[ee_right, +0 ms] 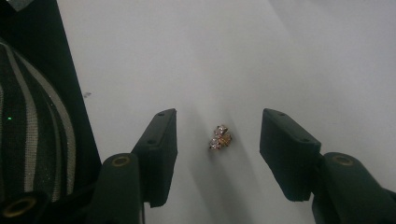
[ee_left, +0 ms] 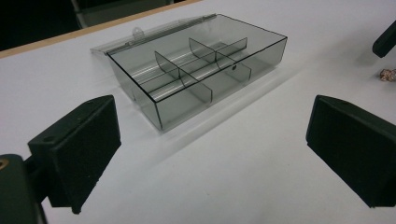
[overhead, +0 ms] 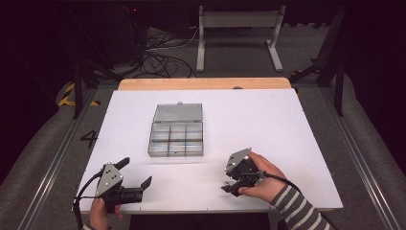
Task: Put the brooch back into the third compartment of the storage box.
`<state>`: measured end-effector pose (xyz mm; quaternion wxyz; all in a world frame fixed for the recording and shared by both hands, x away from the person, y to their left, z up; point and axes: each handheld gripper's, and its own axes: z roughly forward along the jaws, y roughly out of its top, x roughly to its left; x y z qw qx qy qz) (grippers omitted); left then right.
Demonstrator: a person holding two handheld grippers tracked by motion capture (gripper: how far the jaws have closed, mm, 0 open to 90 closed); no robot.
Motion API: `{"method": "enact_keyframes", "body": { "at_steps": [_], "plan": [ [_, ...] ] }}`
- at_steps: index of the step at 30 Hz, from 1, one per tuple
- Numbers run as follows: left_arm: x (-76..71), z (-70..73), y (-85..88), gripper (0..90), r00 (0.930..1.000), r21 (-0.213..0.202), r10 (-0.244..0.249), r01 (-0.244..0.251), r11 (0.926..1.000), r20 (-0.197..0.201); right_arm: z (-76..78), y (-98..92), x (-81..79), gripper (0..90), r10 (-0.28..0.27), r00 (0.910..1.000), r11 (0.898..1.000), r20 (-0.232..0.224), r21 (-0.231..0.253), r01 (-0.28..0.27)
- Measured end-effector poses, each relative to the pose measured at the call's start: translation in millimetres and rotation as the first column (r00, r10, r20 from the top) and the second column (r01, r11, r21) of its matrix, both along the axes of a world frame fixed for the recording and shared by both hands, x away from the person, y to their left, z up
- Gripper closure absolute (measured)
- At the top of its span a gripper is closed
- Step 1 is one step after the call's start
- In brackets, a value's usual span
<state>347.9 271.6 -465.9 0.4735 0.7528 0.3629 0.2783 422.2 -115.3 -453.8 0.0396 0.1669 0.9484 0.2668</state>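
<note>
On the white table (overhead: pixel 268 120), our right tongs (ee_right: pixel 218 140) hang wide around a tiny gold trinket (ee_right: pixel 220 137) near the front edge, our left tongs (overhead: pixel 136 171) wide and empty before the open box (overhead: pixel 176 139); closing carelessly could flick it away.

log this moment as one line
left hand-held gripper: open, empty | right hand-held gripper: open, straddling small gold jewel piece on table | compartment box: lid open

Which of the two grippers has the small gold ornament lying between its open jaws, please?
The right gripper: the gold ornament lies between its jaws, while the left gripper faces the compartment box.
</note>
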Motion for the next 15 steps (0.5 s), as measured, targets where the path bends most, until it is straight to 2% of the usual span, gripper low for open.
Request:
{"method": "enact_keyframes", "body": {
  "at_steps": [11,15],
  "plan": [
    [-0.3,0.0,-0.3,3.6,1.0000,-0.007,0.002,-0.002,1.0000,-0.002,-4.3,2.4,2.8,54.4,0.016,0.9999,1.000,-0.001,-0.026,-0.016],
    [-0.4,0.2,-0.1,3.6,1.0000,-0.003,0.001,-0.001,1.0000,0.002,-5.7,4.0,3.6,59.4,0.025,0.9997,0.999,-0.007,-0.044,-0.026]
  ]
}}
